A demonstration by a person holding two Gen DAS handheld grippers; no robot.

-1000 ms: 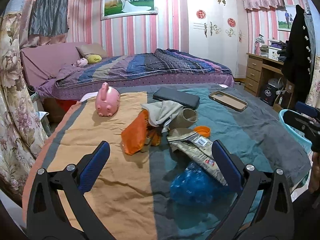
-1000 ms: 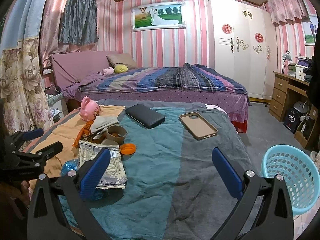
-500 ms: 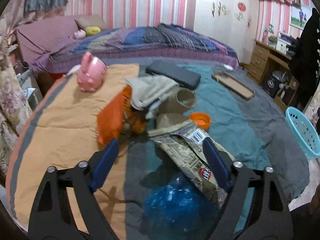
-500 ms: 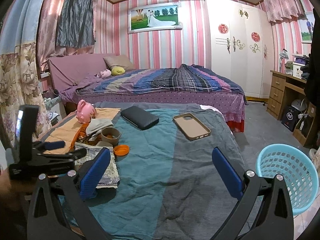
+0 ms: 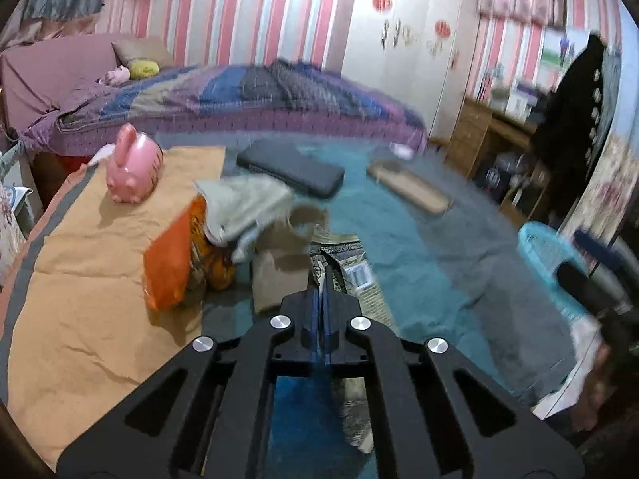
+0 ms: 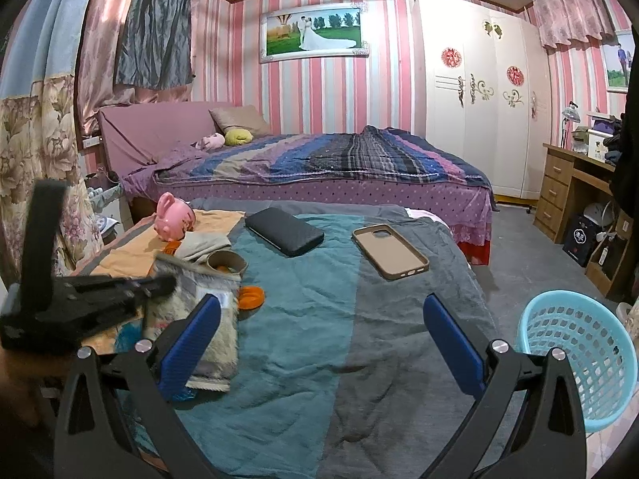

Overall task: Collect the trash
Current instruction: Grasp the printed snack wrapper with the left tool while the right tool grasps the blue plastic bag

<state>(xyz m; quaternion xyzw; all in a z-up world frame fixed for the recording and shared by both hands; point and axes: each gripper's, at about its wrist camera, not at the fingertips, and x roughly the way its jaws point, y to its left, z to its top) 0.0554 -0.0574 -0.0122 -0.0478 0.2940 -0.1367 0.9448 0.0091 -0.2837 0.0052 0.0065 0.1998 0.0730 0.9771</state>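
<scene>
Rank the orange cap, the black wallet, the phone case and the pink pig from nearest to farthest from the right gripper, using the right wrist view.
From the right gripper:
1. Orange cap, low left, beside the wrapper.
2. Phone case, right of centre.
3. Black wallet, centre, slightly farther back.
4. Pink pig, far left corner.

A bed (image 6: 319, 359) with a blue, grey and orange cover holds everything. A pink pig (image 6: 174, 217) sits on the orange part. A black case (image 6: 283, 230) and a tan phone case (image 6: 389, 250) lie flat, apart. A wrapper (image 6: 195, 319), a cup (image 6: 226, 264), an orange lid (image 6: 251, 297) and a cloth (image 6: 199, 242) bunch together.
</scene>
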